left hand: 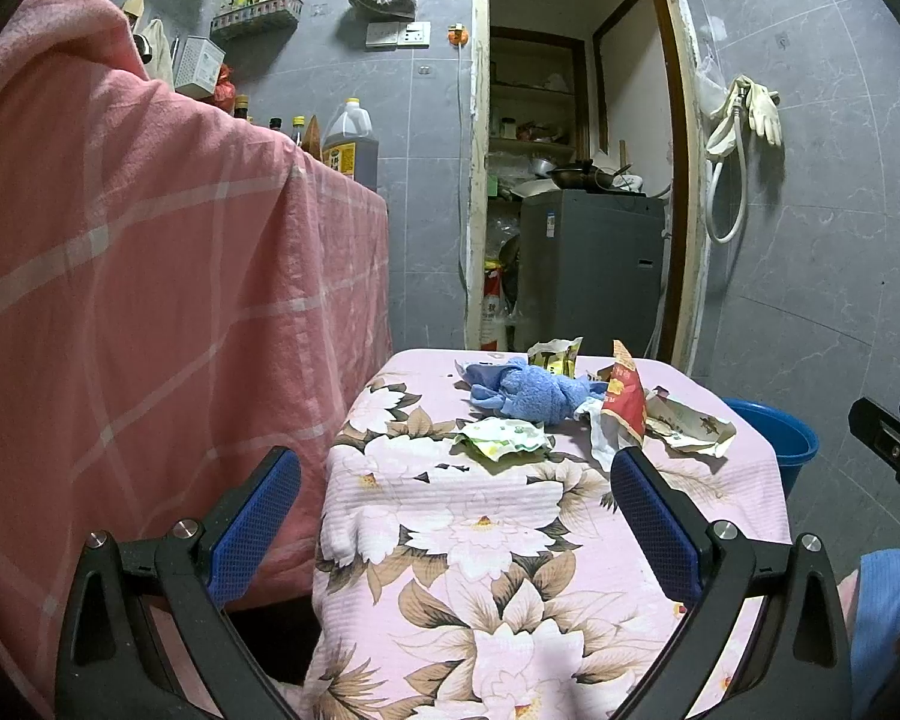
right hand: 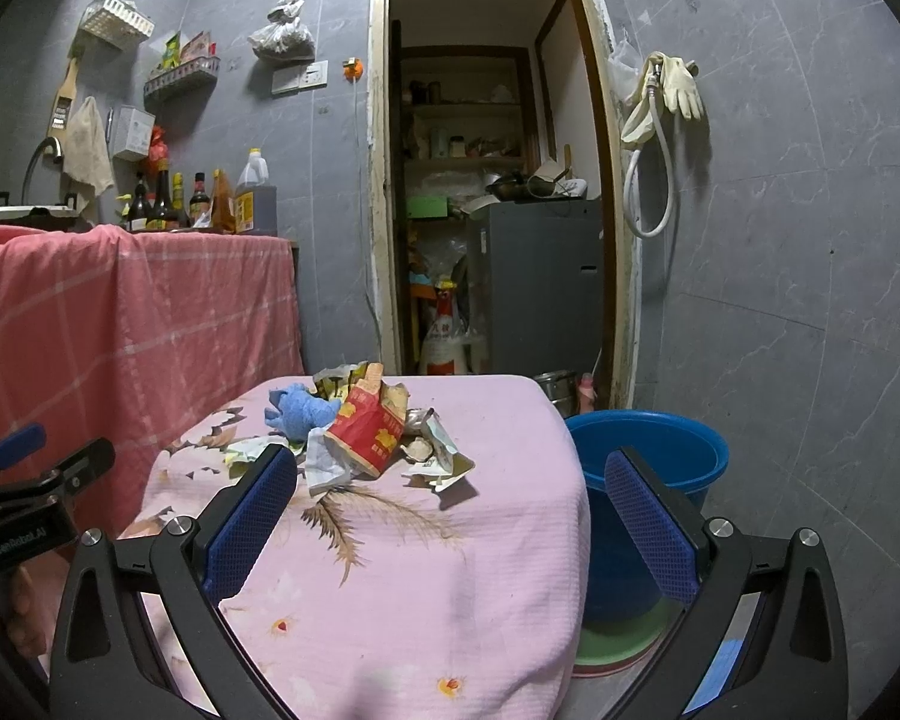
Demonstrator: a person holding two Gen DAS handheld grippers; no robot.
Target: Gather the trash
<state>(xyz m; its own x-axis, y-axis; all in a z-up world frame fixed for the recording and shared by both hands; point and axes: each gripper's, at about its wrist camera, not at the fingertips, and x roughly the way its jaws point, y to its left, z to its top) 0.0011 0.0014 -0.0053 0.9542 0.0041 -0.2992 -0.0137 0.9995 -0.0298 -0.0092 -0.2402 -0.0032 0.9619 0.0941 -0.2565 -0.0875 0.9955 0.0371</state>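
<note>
Wrappers make up the whole job as I read it: a loose cluster of crumpled packets at the far end of the small table (right hand: pixel 480 570), beside a blue cloth (right hand: pixel 300 411). I judge them all feather-light, thin and crackly, likely to slide on the floral cover rather than resist, so I would pinch a raised fold, not a flat face. The red packet (right hand: pixel 366 432) stands tallest, half upright, its long axis leaning from the tabletop up and away from me, torn mouth uppermost; its upper edge looks the easiest hold. The green-and-white wrapper (left hand: pixel 501 438) lies flat, long axis across the table, harder to get under. The pale wrapper (left hand: pixel 690 423) sprawls toward the blue bucket (right hand: pixel 648 456), which stands on the floor just beside the table's right edge. My left gripper (left hand: pixel 456 516) and right gripper (right hand: pixel 450 516) both hang short of the pile, jaws spread wide, holding nothing.
</note>
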